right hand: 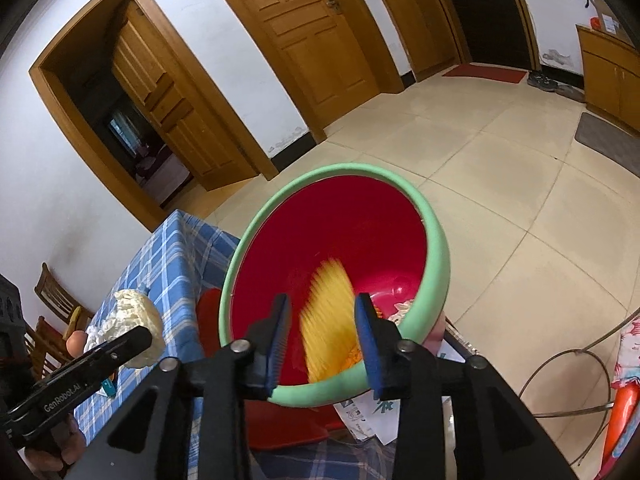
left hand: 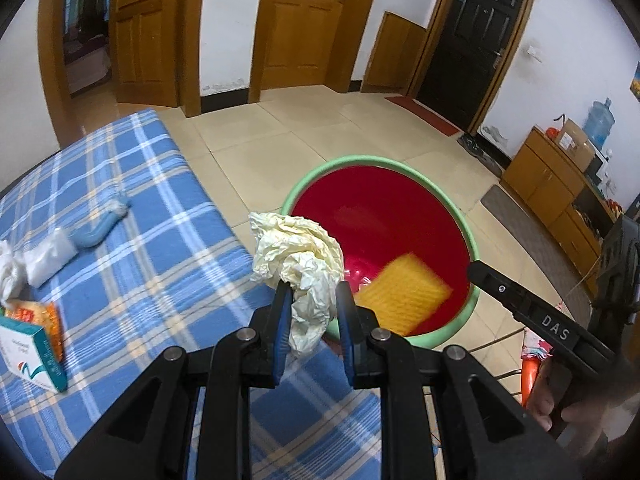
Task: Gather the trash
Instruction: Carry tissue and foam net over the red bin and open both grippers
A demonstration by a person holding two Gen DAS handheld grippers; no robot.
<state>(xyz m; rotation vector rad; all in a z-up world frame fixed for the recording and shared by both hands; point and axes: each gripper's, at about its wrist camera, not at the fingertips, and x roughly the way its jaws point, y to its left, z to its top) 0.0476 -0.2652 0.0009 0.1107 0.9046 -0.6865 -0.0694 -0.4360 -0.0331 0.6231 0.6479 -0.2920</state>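
My left gripper (left hand: 312,300) is shut on a crumpled cream paper wad (left hand: 298,258), held above the table edge next to the red basin with a green rim (left hand: 472,248). A yellow packet (left hand: 404,296) is in the basin, blurred by motion. In the right wrist view, my right gripper (right hand: 322,340) is open and empty just above the basin (right hand: 436,256), with the yellow packet (right hand: 326,332) falling between and below its fingers. The paper wad (right hand: 136,328) and left gripper show at the left there.
On the blue plaid tablecloth (left hand: 140,240) lie a teal-and-white box (left hand: 34,354), an orange packet (left hand: 36,316), a clear plastic bag (left hand: 48,260) and a blue tube (left hand: 100,228). The basin sits on a red stool (right hand: 288,424). Wooden cabinets (left hand: 560,200) stand at right.
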